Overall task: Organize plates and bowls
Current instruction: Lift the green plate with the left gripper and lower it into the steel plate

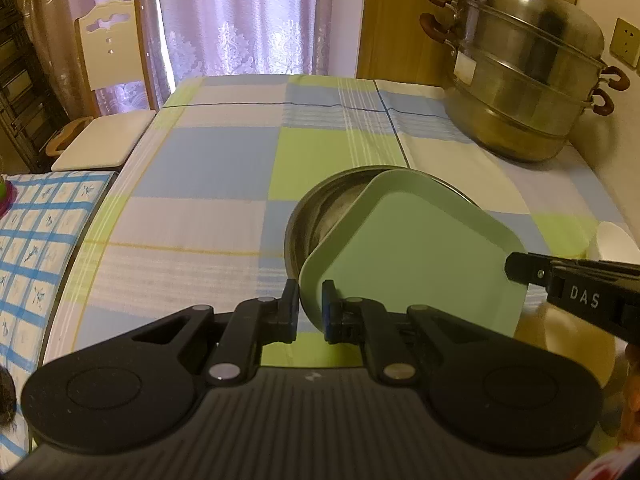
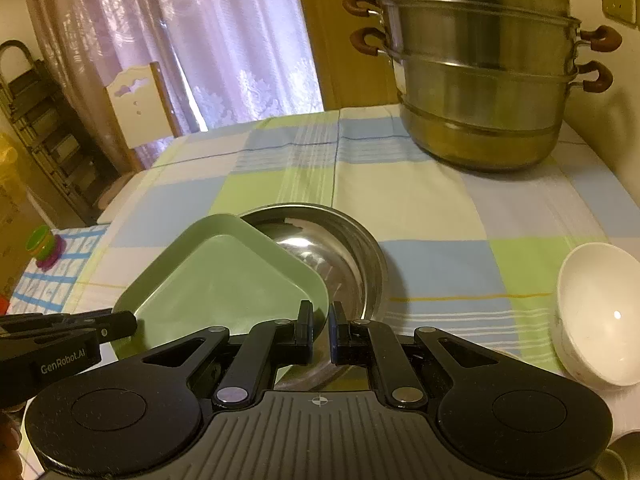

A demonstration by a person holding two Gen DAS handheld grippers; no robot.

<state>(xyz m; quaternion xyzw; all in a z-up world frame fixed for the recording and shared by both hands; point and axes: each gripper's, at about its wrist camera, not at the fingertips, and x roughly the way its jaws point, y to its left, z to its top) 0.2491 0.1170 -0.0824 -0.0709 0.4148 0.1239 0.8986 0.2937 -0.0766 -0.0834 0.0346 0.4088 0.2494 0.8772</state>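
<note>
A pale green square plate (image 1: 412,248) lies tilted over a steel bowl (image 1: 320,208) on the checked tablecloth; both also show in the right wrist view, the plate (image 2: 224,280) and the bowl (image 2: 336,248). My left gripper (image 1: 311,312) is shut on the plate's near-left rim. My right gripper (image 2: 320,334) is shut on the plate's right rim and shows in the left wrist view (image 1: 516,270). The left gripper shows at the left of the right wrist view (image 2: 128,324). A white bowl (image 2: 600,312) lies tipped at the right.
A large stacked steel steamer pot (image 2: 480,80) stands at the back right of the table (image 1: 224,168). A white chair (image 1: 108,80) stands at the far left edge. A blue-checked cloth (image 1: 36,248) lies left. A coloured cup stack (image 2: 44,246) sits on it.
</note>
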